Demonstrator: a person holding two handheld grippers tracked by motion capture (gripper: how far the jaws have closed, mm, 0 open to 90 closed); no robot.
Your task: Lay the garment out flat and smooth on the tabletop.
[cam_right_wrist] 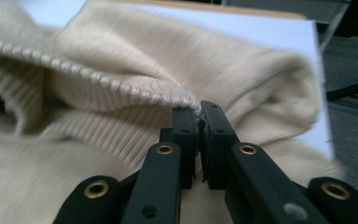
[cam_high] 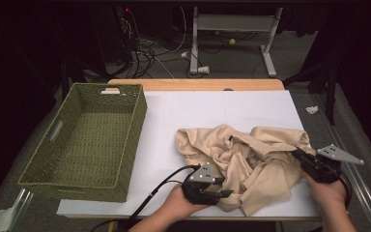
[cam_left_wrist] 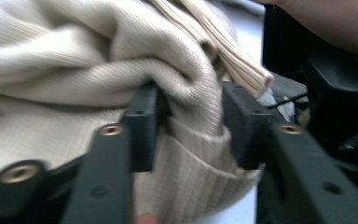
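Observation:
A beige ribbed knit sweater [cam_high: 241,150] lies crumpled on the white table sheet [cam_high: 212,106], right of centre. My left gripper [cam_high: 224,193] is at its near-left edge. In the left gripper view its jaws [cam_left_wrist: 191,121] stand apart with a thick fold of the sweater [cam_left_wrist: 74,60] bulging between them. My right gripper [cam_high: 297,153] is at the sweater's right side. In the right gripper view its jaws [cam_right_wrist: 199,126] are closed tight on the ribbed hem of the sweater [cam_right_wrist: 121,60].
A green woven basket [cam_high: 135,125] stands open on the left of the table, its inside bare. The table's wooden far edge [cam_high: 198,84] borders a floor with cables and a metal frame. White sheet shows between basket and sweater.

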